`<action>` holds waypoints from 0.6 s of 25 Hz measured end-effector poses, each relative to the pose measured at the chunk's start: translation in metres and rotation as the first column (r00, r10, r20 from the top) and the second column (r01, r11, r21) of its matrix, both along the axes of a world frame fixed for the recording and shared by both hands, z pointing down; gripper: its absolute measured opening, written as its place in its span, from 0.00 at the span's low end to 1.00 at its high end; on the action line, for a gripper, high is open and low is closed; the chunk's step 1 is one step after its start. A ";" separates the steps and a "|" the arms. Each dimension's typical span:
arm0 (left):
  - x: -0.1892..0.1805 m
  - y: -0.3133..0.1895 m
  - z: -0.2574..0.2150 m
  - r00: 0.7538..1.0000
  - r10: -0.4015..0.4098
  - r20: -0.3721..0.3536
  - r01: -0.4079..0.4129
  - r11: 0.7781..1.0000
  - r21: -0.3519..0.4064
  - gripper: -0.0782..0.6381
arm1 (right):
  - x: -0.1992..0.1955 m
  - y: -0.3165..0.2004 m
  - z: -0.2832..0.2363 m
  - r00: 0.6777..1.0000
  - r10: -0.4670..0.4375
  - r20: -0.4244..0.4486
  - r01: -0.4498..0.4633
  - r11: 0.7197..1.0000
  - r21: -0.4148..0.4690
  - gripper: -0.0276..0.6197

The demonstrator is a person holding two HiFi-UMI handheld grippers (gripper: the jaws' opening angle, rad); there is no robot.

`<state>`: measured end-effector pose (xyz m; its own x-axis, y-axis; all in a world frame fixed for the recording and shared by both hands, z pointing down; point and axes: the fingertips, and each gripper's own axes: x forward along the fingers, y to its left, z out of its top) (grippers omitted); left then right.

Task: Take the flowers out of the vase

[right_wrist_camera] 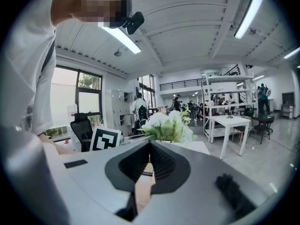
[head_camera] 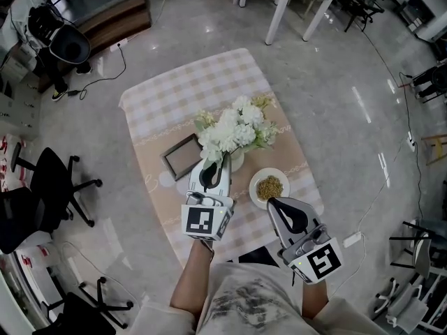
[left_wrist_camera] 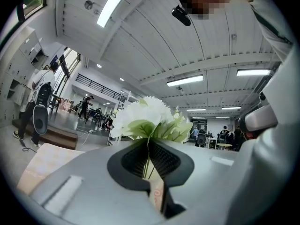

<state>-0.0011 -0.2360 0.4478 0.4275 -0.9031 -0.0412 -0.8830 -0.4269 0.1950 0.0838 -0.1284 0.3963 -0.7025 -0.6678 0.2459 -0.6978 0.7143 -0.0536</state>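
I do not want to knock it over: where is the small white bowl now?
In the head view, the white bowl stands on the table, to the right of the flowers and just in front of the right tool.

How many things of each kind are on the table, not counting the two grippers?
Bunch of white flowers: 1
Vase: 1
Picture frame: 1
Bowl with yellowish filling: 1
Total: 4
A dark patch at the near edge is unclear and not counted.
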 end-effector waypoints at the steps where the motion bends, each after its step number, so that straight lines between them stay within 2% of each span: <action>1: 0.001 0.001 -0.002 1.000 0.001 0.000 -0.001 1.000 0.000 0.13 | 0.000 0.000 -0.001 1.000 -0.002 0.002 0.002 1.000 0.001 0.07; 4: 0.001 0.004 -0.010 1.000 -0.005 -0.011 0.004 1.000 -0.018 0.13 | -0.002 0.000 -0.003 1.000 -0.008 0.006 0.008 1.000 0.007 0.07; 10: 0.000 0.008 -0.026 1.000 -0.009 -0.003 0.009 1.000 0.026 0.13 | -0.007 0.000 -0.008 1.000 -0.024 0.018 0.023 0.999 0.023 0.07; 15: -0.001 0.011 -0.040 1.000 -0.012 -0.004 0.012 0.999 0.034 0.13 | -0.011 -0.001 -0.012 0.999 -0.039 0.027 0.038 0.999 0.033 0.07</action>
